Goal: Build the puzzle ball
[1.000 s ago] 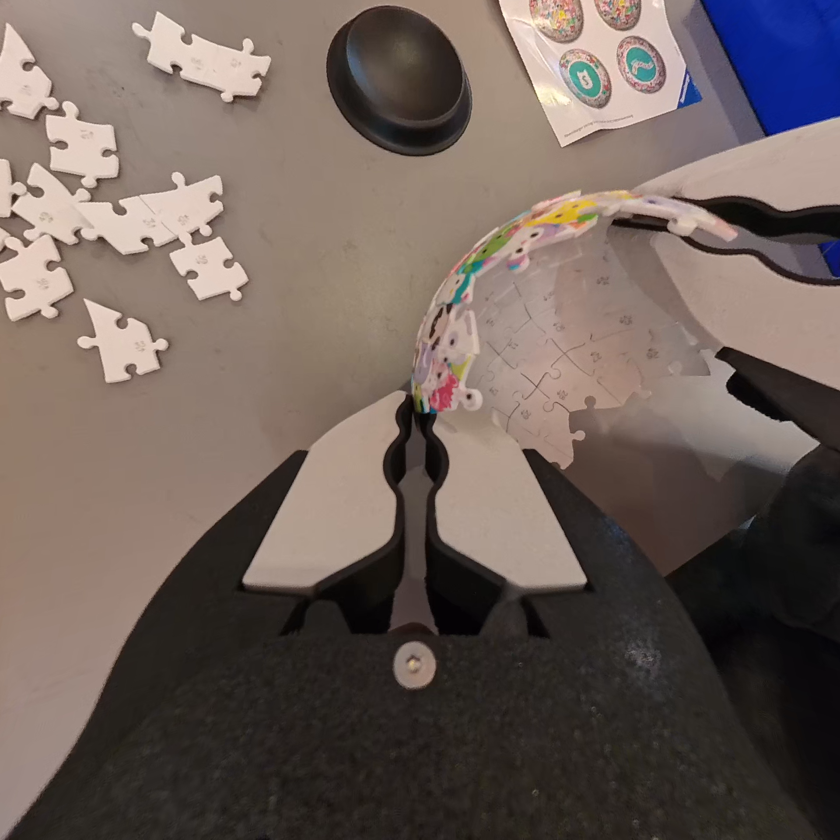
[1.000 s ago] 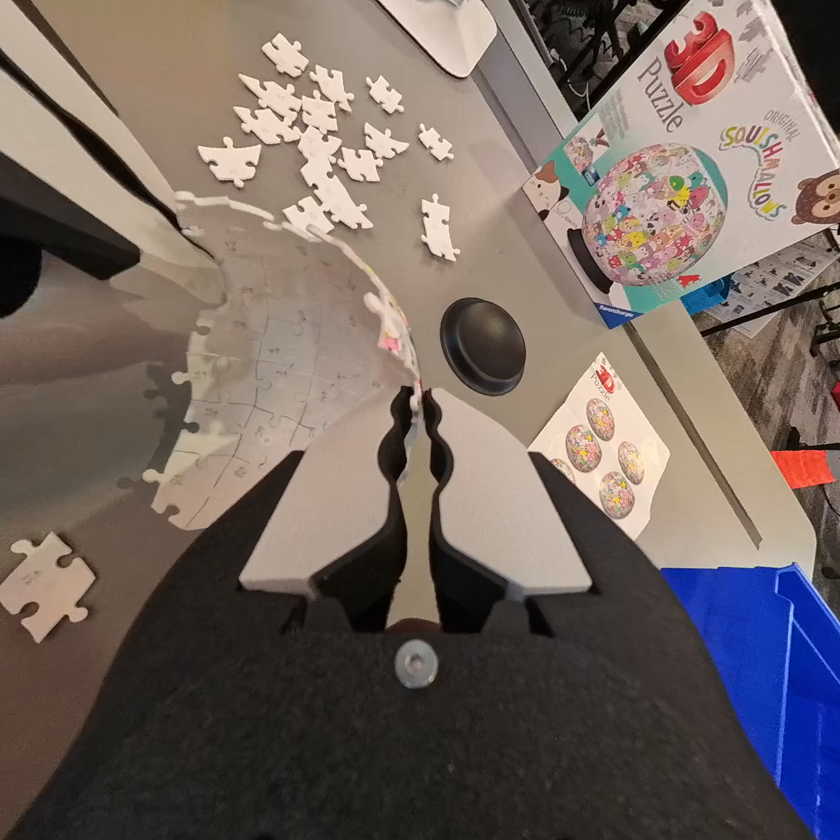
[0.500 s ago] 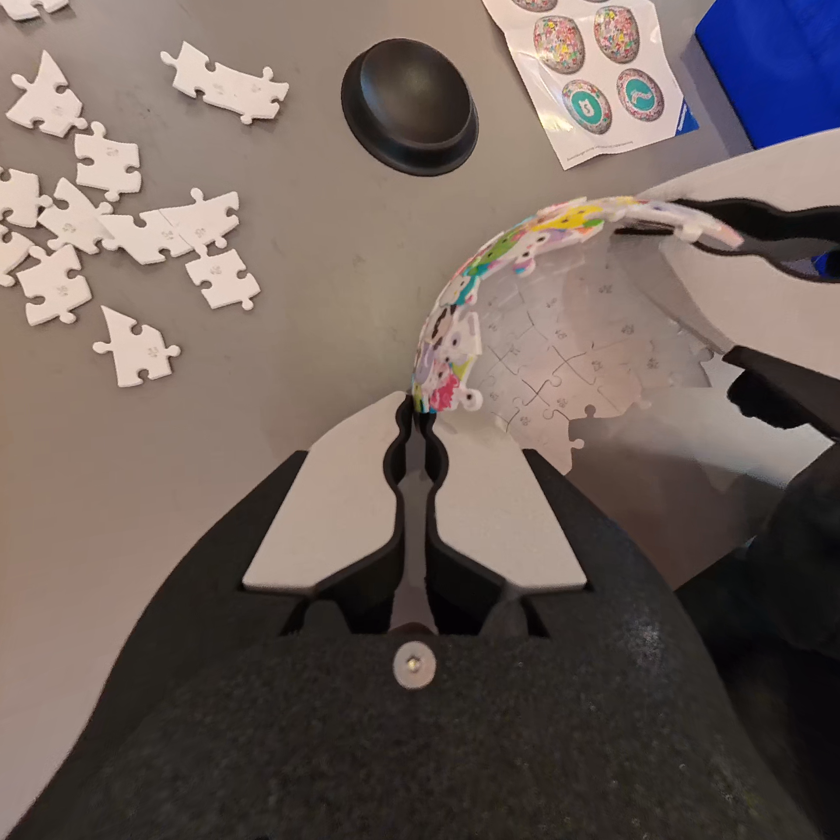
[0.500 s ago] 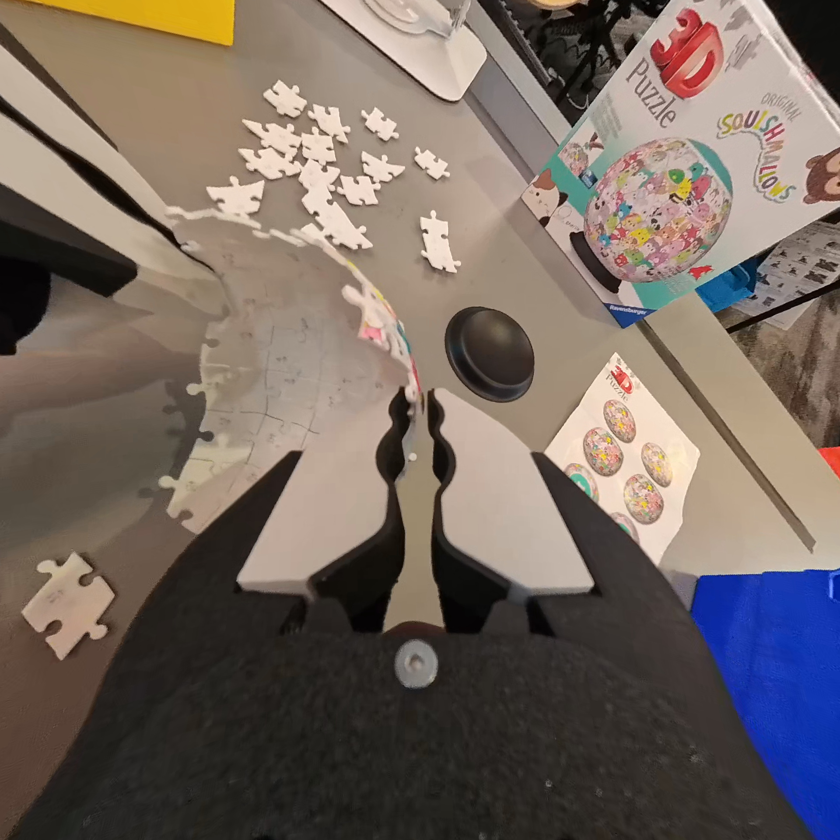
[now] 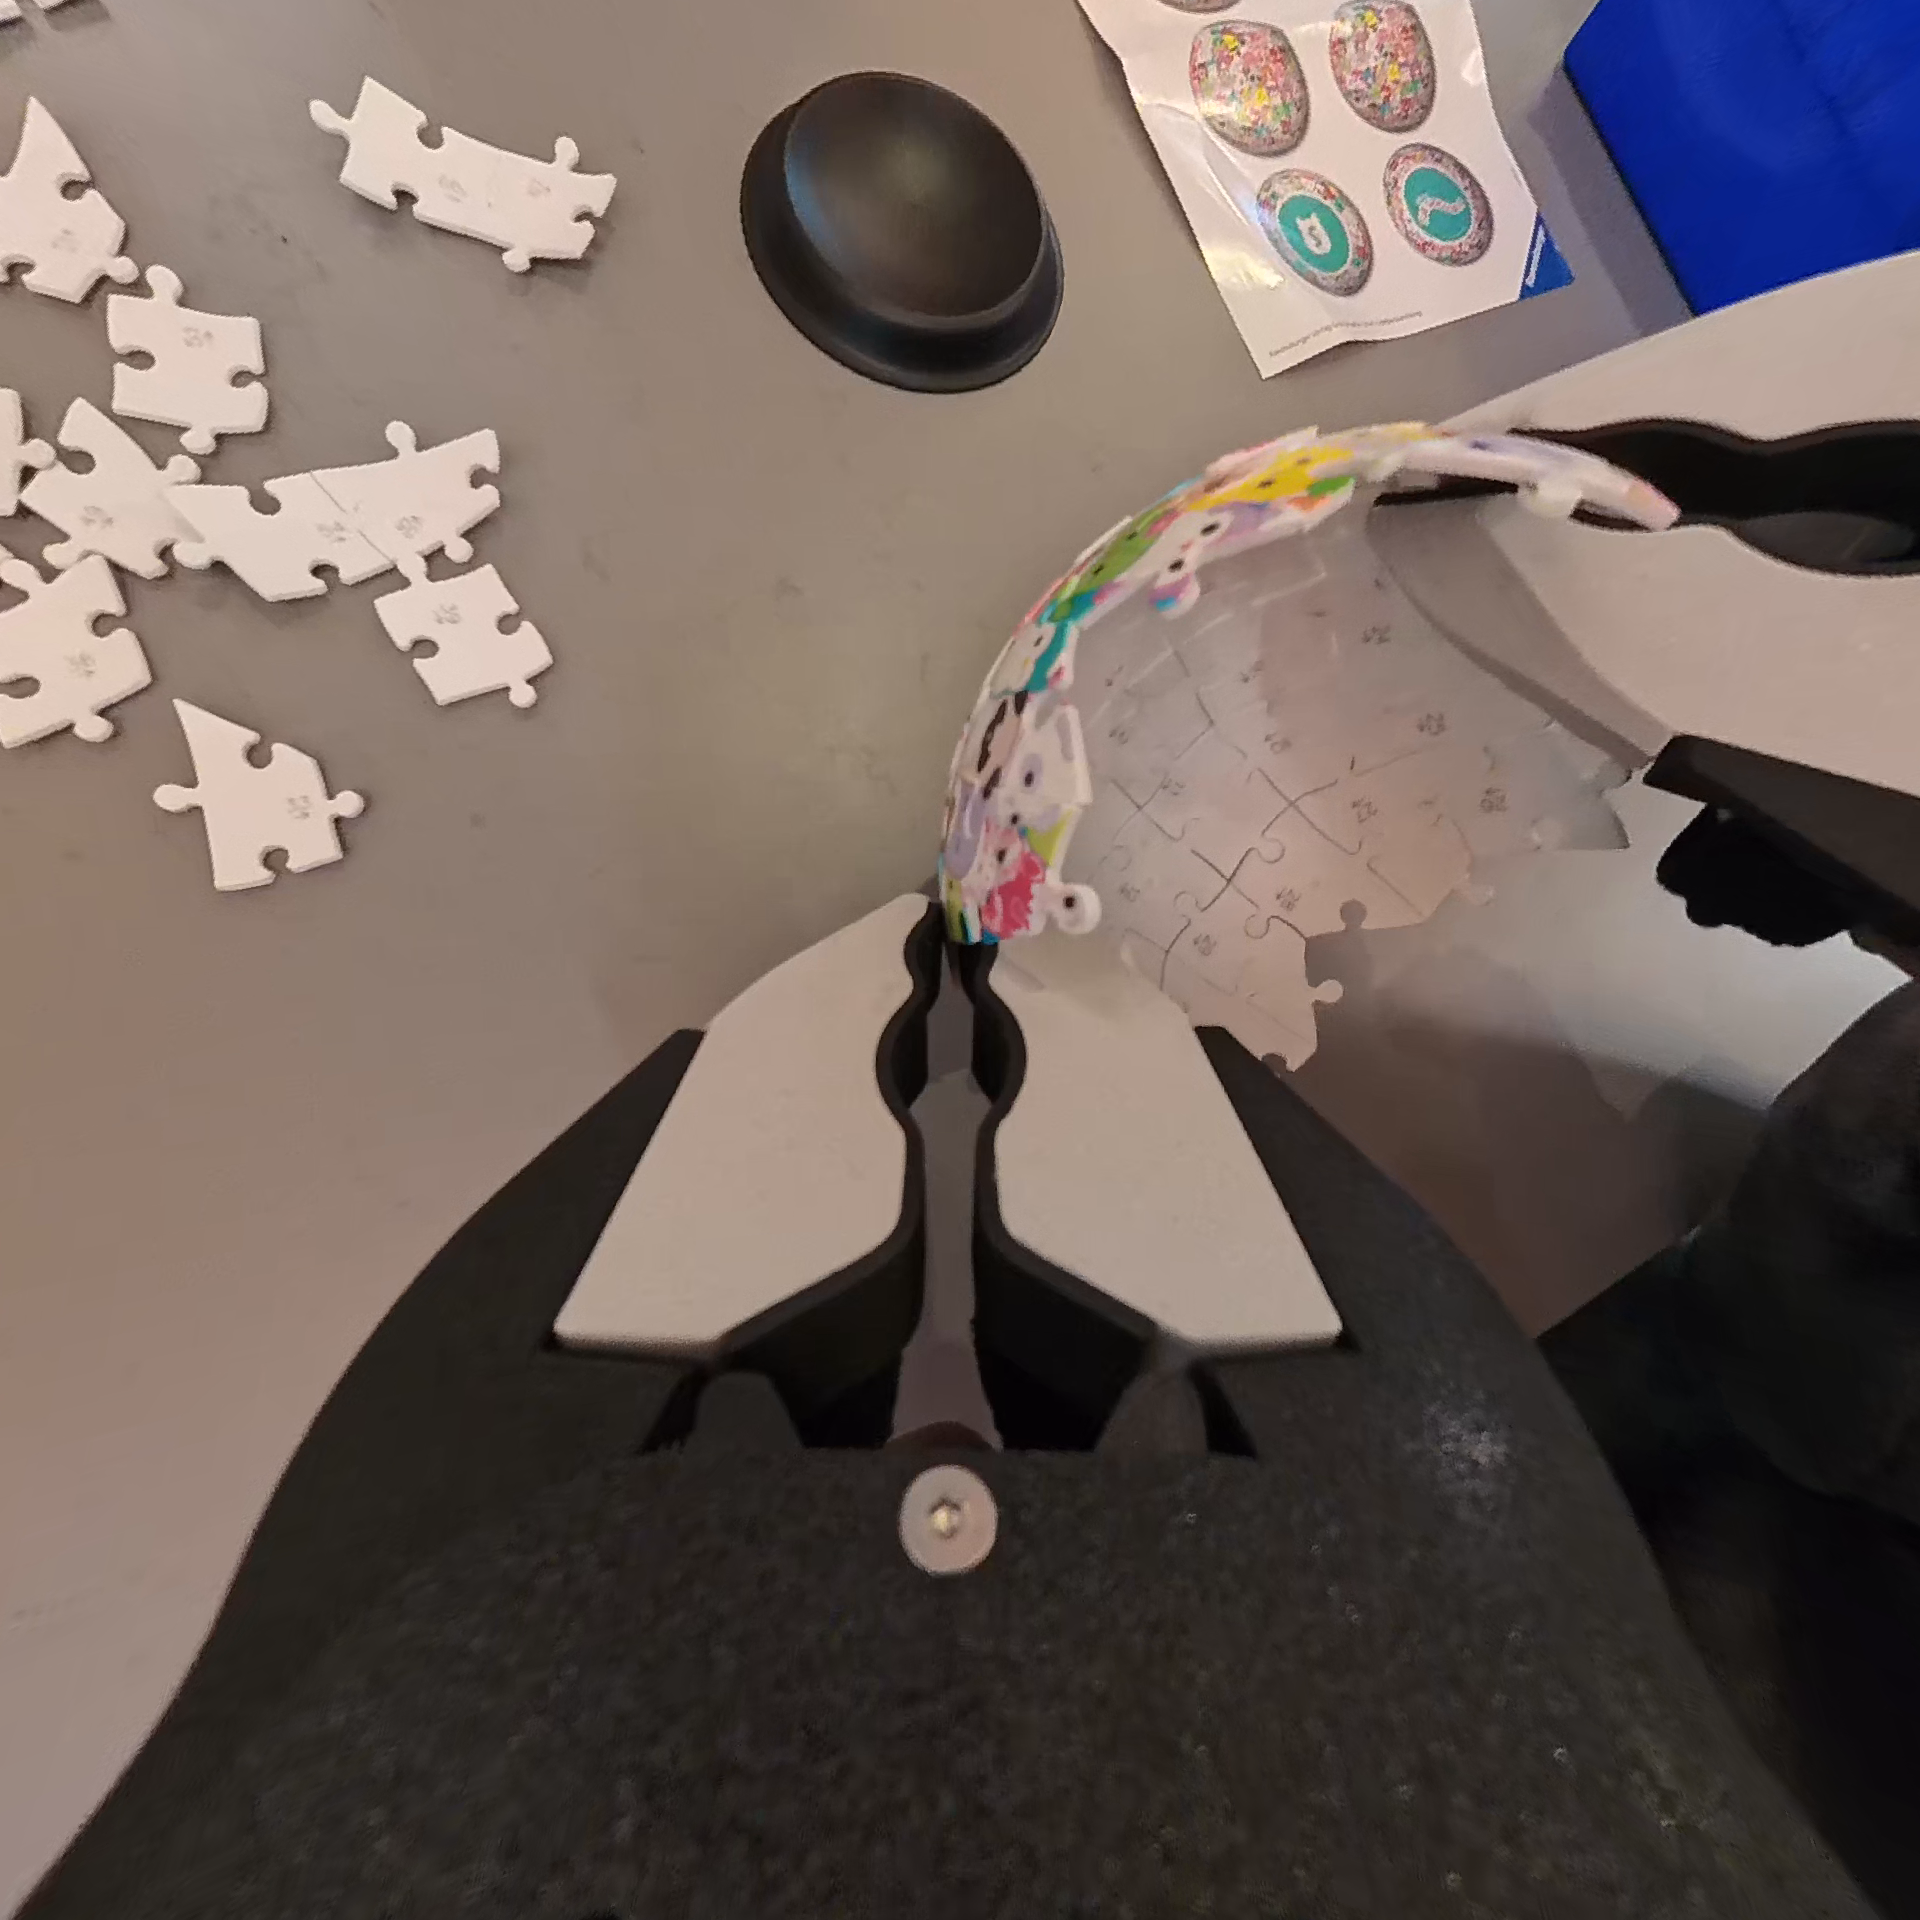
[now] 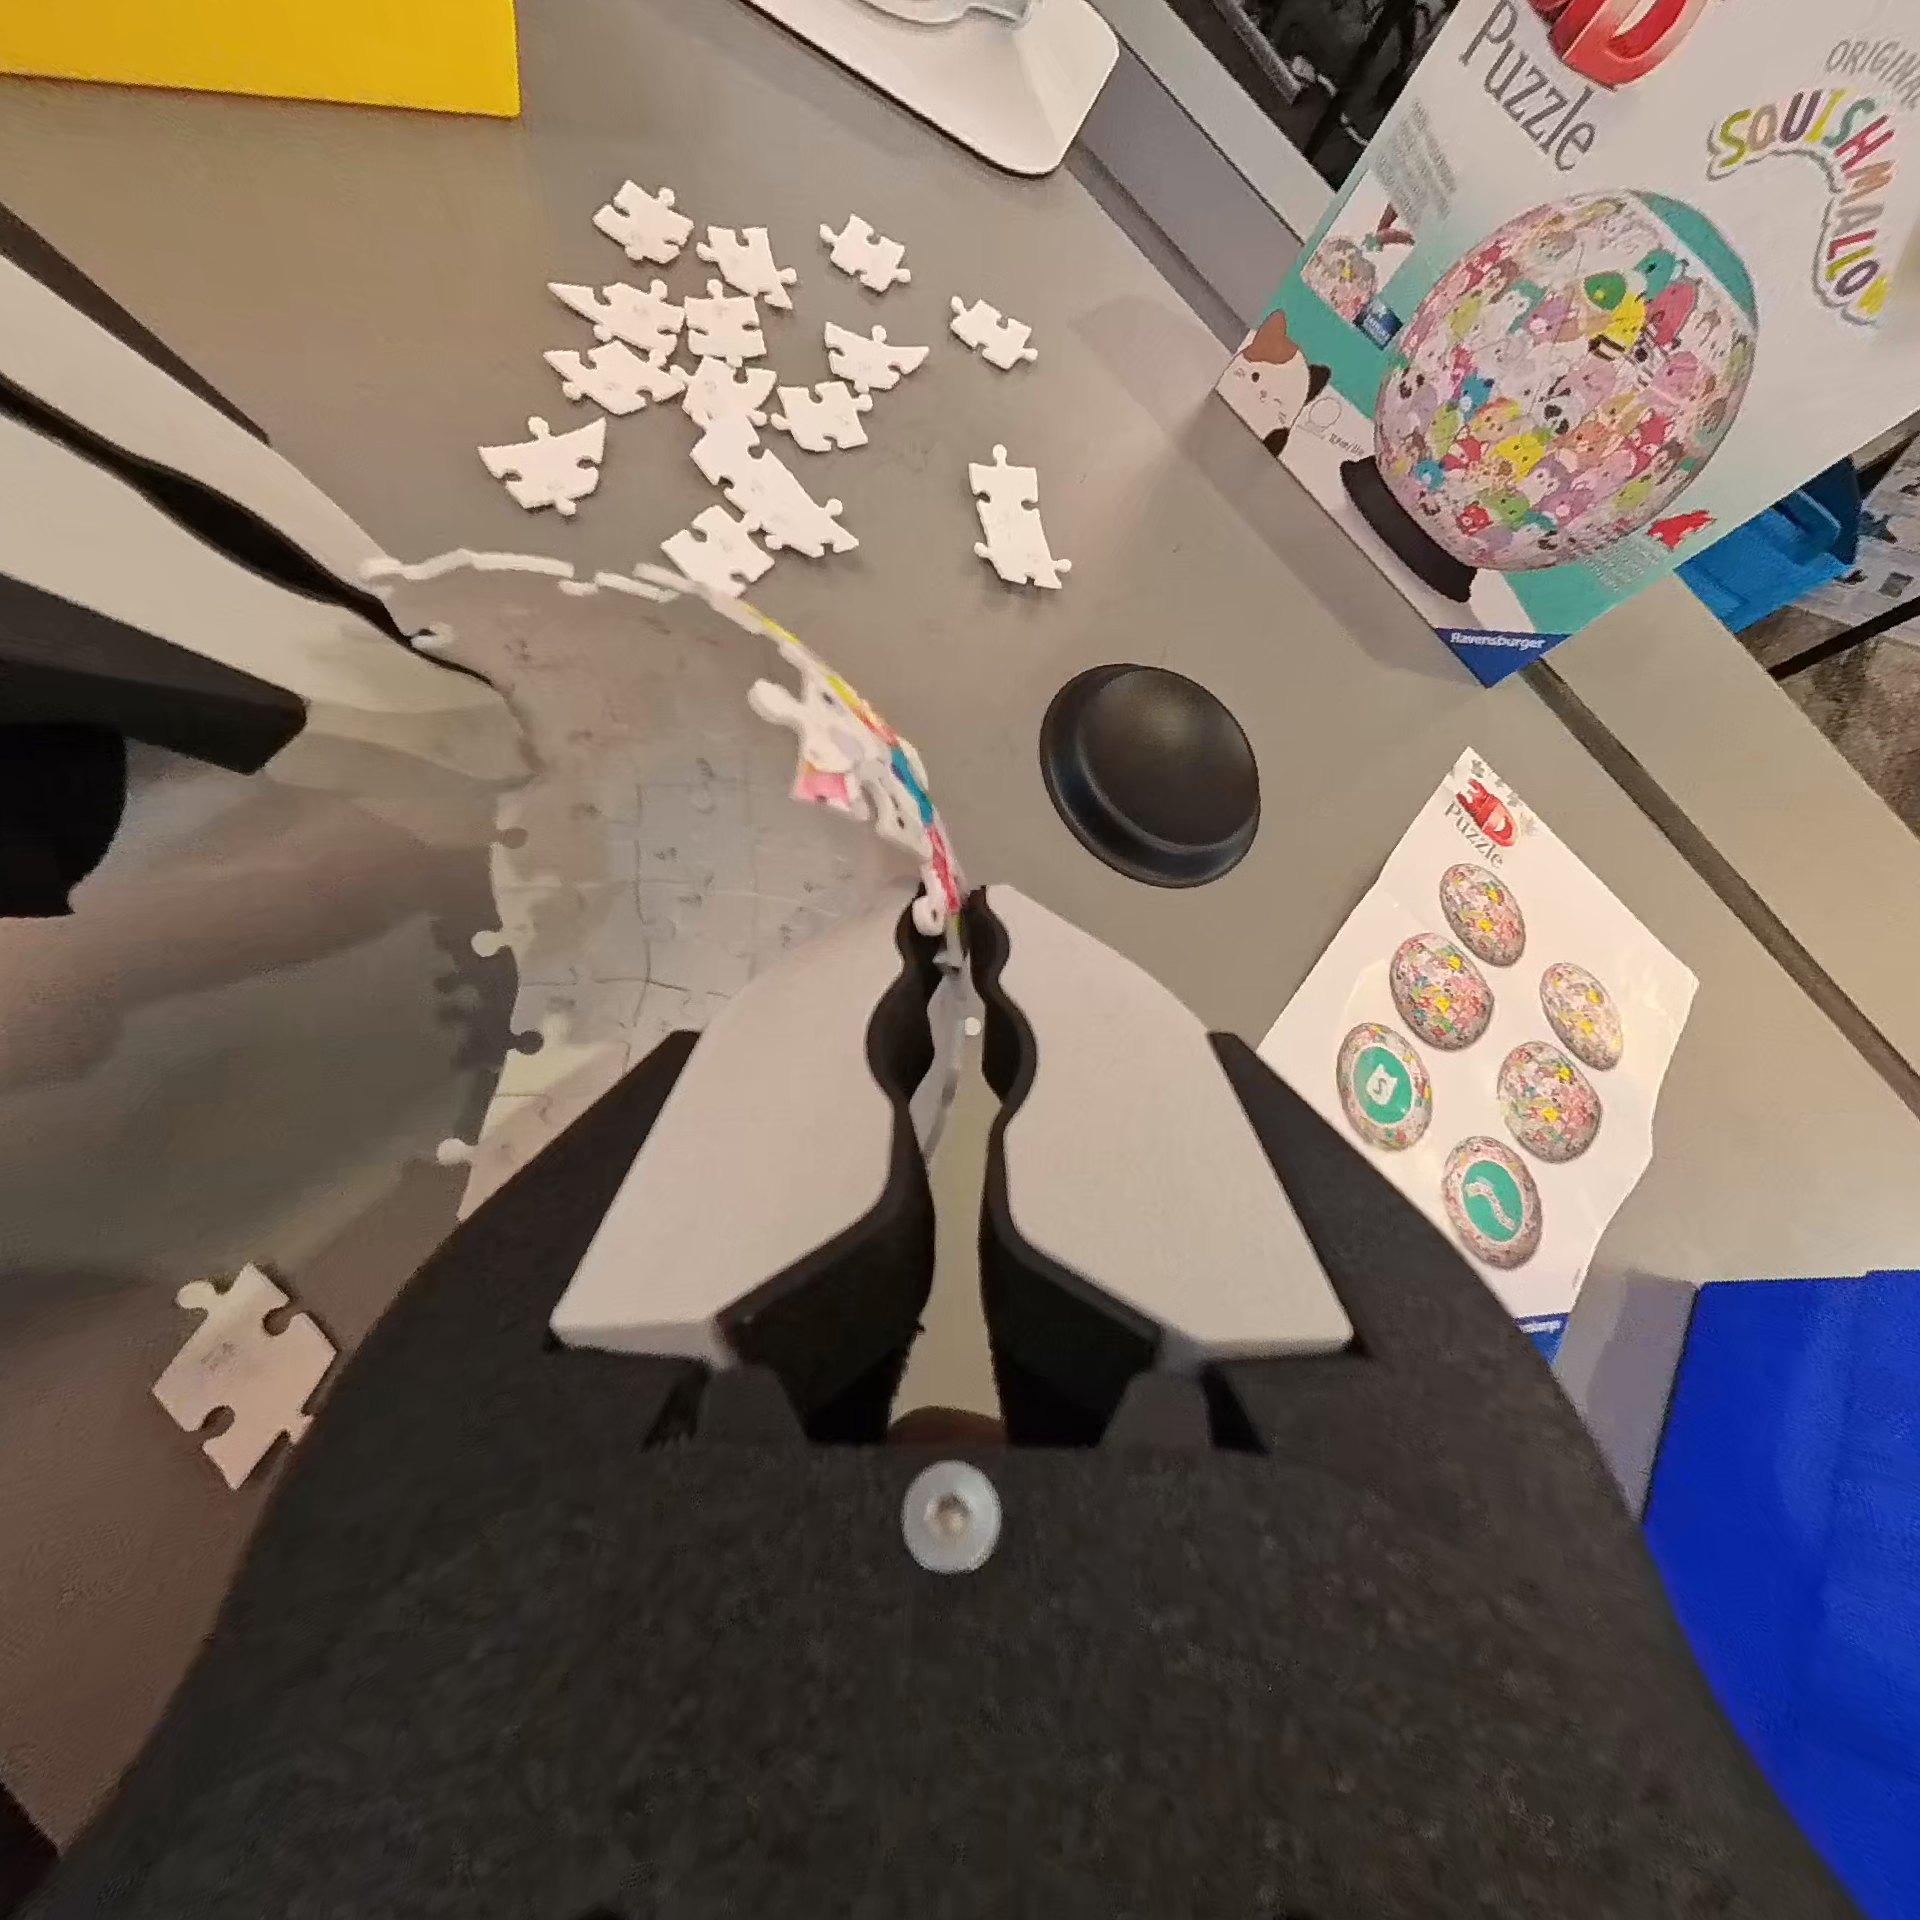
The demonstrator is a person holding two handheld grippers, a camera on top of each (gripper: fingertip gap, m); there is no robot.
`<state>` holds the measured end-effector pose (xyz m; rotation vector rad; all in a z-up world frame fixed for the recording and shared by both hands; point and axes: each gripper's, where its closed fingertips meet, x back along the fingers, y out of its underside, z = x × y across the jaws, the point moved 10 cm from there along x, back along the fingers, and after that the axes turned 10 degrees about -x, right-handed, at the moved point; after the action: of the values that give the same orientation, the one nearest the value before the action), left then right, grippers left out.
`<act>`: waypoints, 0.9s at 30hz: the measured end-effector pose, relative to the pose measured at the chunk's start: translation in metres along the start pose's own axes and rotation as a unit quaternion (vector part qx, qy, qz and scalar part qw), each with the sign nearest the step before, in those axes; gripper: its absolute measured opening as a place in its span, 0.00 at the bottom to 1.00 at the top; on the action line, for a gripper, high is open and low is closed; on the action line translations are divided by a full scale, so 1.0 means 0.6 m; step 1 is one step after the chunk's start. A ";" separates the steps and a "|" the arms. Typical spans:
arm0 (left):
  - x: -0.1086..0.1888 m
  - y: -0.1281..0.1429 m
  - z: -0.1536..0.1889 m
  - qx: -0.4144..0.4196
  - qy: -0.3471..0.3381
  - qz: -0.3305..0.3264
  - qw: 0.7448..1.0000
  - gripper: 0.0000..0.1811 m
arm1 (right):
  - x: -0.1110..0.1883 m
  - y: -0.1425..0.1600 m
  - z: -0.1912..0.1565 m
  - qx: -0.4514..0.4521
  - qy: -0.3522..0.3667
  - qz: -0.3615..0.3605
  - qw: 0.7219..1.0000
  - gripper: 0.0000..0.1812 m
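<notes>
Above the grey table [image 5: 727,644], both tools clamp one curved shell [image 5: 1278,790] of joined pieces: the left gripper [image 5: 956,940] pinches its lower rim, the right gripper [image 6: 961,914] the opposite edge. I judge the ball under half built; many loose pieces [image 6: 727,405] lie face-down, white backs up, beside the black stand [image 5: 902,234]. Printed wording shows on the puzzle box [image 6: 1579,343] and instruction sheet [image 6: 1475,1049], which I leave unread.

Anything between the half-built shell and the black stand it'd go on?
Nothing visible. Both the left gripper and the right gripper pinch the puzzle shell by its rim. Only bare grey table shows between it and the black stand; the loose pieces lie off to one side.
</notes>
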<state>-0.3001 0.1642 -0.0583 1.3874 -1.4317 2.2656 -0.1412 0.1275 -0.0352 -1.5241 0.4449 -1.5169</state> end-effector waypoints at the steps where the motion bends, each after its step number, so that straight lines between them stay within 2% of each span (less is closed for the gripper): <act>1: 0.000 0.000 0.000 0.000 0.000 0.000 1.000 0.01 | -0.001 0.000 0.001 -0.002 -0.003 -0.002 1.000 0.02; 8: 0.002 0.002 -0.009 0.007 -0.002 0.014 1.000 0.01 | -0.001 0.000 -0.003 0.029 0.002 0.020 0.999 0.03; 11: 0.006 0.007 -0.018 0.003 0.003 0.029 1.000 0.01 | 0.017 0.002 -0.010 0.045 -0.007 0.038 0.998 0.13; 15: 0.013 0.025 -0.031 0.010 0.031 0.068 0.997 0.01 | 0.067 0.006 -0.008 0.013 -0.075 0.100 0.992 0.17; 19: 0.010 0.035 -0.039 0.029 0.105 0.113 0.988 0.01 | 0.108 0.017 0.006 -0.015 -0.163 0.140 0.977 0.17; 23: 0.018 0.029 -0.036 0.023 0.152 0.169 0.974 0.01 | 0.137 0.014 0.031 -0.004 -0.131 0.184 0.974 0.17; 27: 0.030 0.018 -0.019 -0.003 0.158 0.220 0.963 0.01 | 0.148 0.009 0.022 -0.001 -0.112 0.207 0.972 0.16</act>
<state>-0.3232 0.1609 -0.0536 0.7007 -1.7569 2.5800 -0.1116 0.0595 0.0159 -1.4730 0.5871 -1.0107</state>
